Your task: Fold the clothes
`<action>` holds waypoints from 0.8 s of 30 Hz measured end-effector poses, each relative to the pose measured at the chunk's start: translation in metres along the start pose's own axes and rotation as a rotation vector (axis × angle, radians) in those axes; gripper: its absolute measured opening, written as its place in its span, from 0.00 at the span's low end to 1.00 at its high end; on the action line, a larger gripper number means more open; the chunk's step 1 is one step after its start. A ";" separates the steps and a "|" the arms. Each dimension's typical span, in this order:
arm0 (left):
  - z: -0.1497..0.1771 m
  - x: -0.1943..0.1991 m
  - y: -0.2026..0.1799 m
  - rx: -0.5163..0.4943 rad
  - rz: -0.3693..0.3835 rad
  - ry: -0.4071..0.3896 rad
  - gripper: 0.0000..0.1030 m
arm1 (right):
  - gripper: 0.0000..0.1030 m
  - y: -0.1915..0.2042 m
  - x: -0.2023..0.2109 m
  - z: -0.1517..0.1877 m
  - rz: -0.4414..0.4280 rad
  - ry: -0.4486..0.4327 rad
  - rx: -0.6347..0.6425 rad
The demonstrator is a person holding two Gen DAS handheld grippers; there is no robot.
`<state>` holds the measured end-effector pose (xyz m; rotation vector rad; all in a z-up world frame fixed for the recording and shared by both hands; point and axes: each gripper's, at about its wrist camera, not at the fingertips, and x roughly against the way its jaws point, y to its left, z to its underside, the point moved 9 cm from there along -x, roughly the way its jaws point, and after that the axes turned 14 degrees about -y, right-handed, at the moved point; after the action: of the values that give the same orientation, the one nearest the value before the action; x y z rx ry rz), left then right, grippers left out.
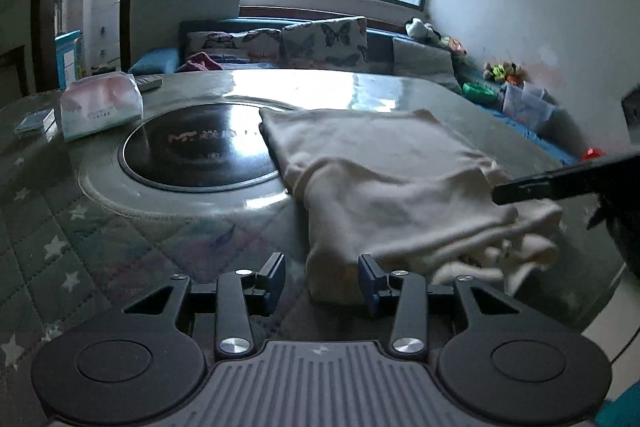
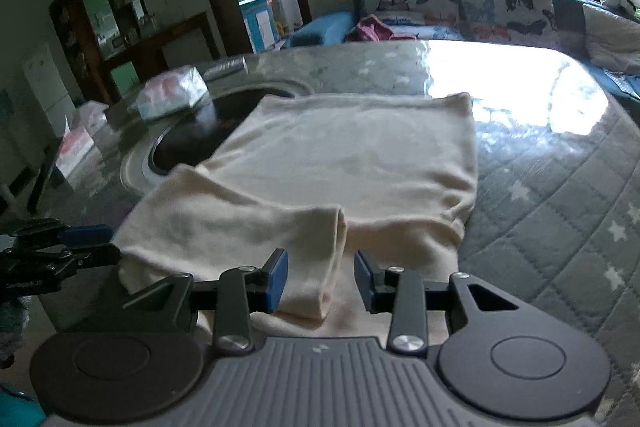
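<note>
A cream garment [image 1: 384, 179] lies partly folded on the round table, one end over the black turntable; in the right wrist view [image 2: 344, 163] a sleeve lies folded across its near part. My left gripper [image 1: 322, 279] is open, its jaws straddling the garment's near left corner. My right gripper [image 2: 320, 279] is open over the folded sleeve's end [image 2: 316, 267] at the near edge. The right gripper shows in the left wrist view [image 1: 560, 183] at the garment's right edge. The left gripper shows at the left of the right wrist view [image 2: 72, 247].
The table has a quilted star cover [image 1: 48, 247] under glass and a black turntable [image 1: 200, 155] in the middle. A tissue pack [image 1: 100, 107], a small box [image 1: 36, 121] and a remote [image 1: 148, 82] lie at the far left. A sofa with butterfly cushions [image 1: 324, 39] stands behind.
</note>
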<state>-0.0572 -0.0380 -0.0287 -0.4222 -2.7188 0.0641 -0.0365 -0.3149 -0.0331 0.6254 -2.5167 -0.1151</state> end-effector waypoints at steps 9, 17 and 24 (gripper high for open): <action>0.004 -0.005 -0.001 0.009 -0.007 -0.001 0.42 | 0.16 0.010 -0.005 0.008 0.008 0.029 0.058; 0.005 -0.010 0.000 0.001 -0.046 -0.013 0.42 | 0.04 0.020 0.005 -0.011 0.043 -0.032 0.196; 0.007 -0.010 -0.003 -0.040 -0.063 -0.023 0.42 | 0.03 0.041 0.027 -0.049 0.082 -0.132 0.424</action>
<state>-0.0518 -0.0441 -0.0380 -0.3486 -2.7580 -0.0023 -0.0479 -0.2889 0.0304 0.6940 -2.7104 0.4303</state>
